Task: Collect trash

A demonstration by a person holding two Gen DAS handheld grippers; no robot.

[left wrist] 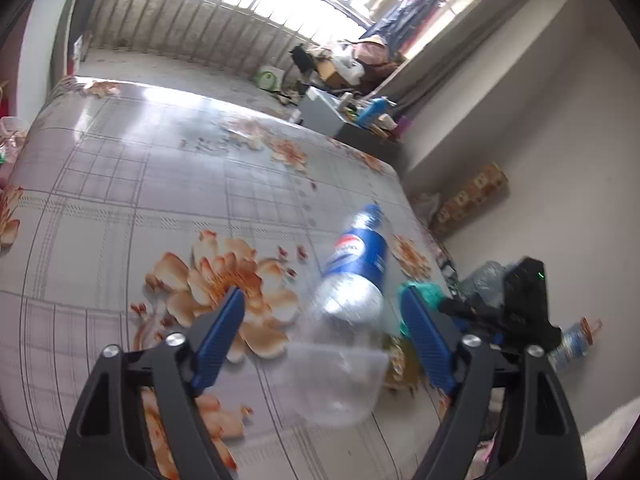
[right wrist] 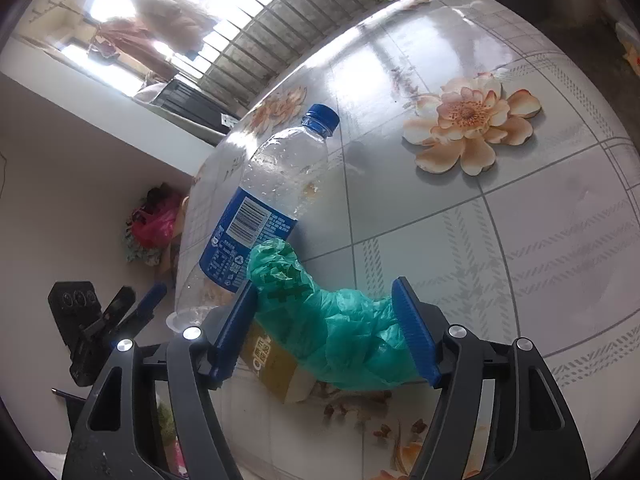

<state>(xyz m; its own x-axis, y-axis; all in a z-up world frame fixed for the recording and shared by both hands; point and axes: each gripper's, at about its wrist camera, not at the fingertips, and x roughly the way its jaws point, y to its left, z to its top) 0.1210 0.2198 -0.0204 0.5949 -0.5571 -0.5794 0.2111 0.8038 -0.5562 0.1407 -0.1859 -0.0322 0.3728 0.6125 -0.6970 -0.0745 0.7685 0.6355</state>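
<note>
The left gripper (left wrist: 322, 322) stands with its blue pads wide apart and nothing pressed between them. In the left wrist view a clear plastic bottle (left wrist: 354, 264) with a blue label lies on the floral tablecloth (left wrist: 160, 200) just ahead of the gap between the pads, toward the right-hand pad, its blue cap pointing to the upper right of the frame. A clear plastic cup (left wrist: 340, 380) sits low in the frame between the jaws, blurred, so its edges are hard to trace and it is unclear whether it touches either pad.

The right gripper (right wrist: 326, 324) has its pads set on either side of a crumpled green plastic bag (right wrist: 340, 328); the bag fills the gap and both pads appear to press on it. In the right wrist view the bottle lies above and to the left of the jaws, its base near the left pad, its cap toward the upper centre. A yellowish carton (right wrist: 276, 368) lies under the bag, mostly covered, its print unreadable.

At the lower left of the right wrist view the left gripper shows only in part. The room floor beyond the table edge is cluttered and indistinct.
</note>
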